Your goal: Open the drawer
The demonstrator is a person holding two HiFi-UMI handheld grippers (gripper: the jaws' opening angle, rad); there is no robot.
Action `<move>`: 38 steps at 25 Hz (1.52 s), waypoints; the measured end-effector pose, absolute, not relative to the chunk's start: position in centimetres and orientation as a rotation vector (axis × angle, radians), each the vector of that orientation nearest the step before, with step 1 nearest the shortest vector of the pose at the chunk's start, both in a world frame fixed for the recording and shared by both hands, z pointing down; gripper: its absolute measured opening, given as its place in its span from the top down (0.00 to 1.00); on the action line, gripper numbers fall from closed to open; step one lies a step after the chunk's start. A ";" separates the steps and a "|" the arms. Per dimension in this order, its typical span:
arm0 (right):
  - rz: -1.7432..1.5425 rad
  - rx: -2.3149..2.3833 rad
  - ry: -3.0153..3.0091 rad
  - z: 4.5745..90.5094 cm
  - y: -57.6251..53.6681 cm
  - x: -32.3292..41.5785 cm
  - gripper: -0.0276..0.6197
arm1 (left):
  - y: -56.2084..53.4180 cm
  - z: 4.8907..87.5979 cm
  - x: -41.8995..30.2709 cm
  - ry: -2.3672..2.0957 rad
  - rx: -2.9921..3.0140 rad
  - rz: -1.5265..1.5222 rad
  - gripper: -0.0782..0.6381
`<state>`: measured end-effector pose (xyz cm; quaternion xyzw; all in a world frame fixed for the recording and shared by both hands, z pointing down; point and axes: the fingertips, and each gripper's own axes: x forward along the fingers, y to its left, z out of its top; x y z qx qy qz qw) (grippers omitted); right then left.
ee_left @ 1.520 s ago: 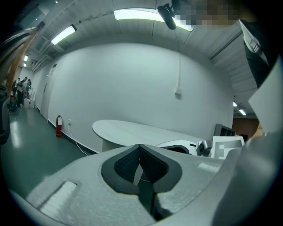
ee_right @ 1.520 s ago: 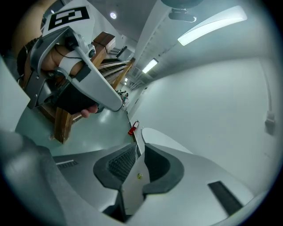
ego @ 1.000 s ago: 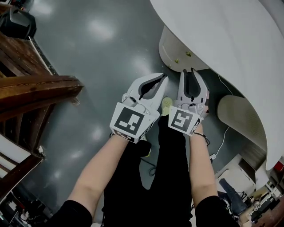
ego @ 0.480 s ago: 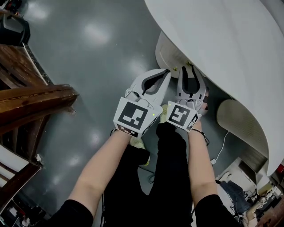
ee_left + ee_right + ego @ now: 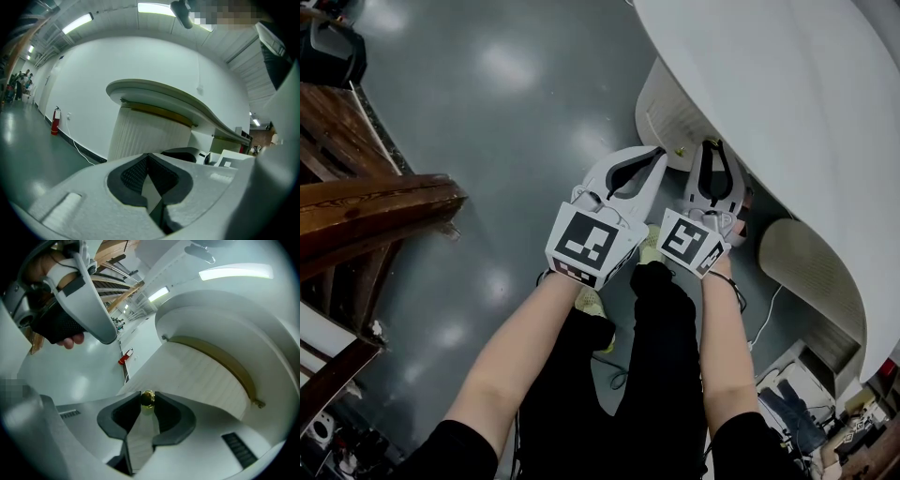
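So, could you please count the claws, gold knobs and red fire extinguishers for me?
Claws: 2, the left claw and the right claw, which has just been closing on a gold knob.
Gold knobs: 2, that one and another beside it.
Red fire extinguishers: 1
Total: 5

The right tool's (image 5: pixel 147 405) jaws, just closing, pinch a brass knob (image 5: pixel 147 398) on the ribbed white drawer (image 5: pixel 201 376).
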<state>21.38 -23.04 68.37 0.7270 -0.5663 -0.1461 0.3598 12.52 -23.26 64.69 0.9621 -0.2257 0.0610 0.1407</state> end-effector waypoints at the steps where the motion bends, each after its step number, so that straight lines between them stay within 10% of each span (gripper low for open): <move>1: -0.367 1.880 -1.460 68.4 -23.0 21.3 0.81 | -23.3 64.8 12.3 -0.650 2.776 0.176 0.88; 38: -0.291 1.785 -1.582 69.1 -18.5 13.6 0.82 | -21.0 64.0 7.0 -0.667 2.748 0.224 0.88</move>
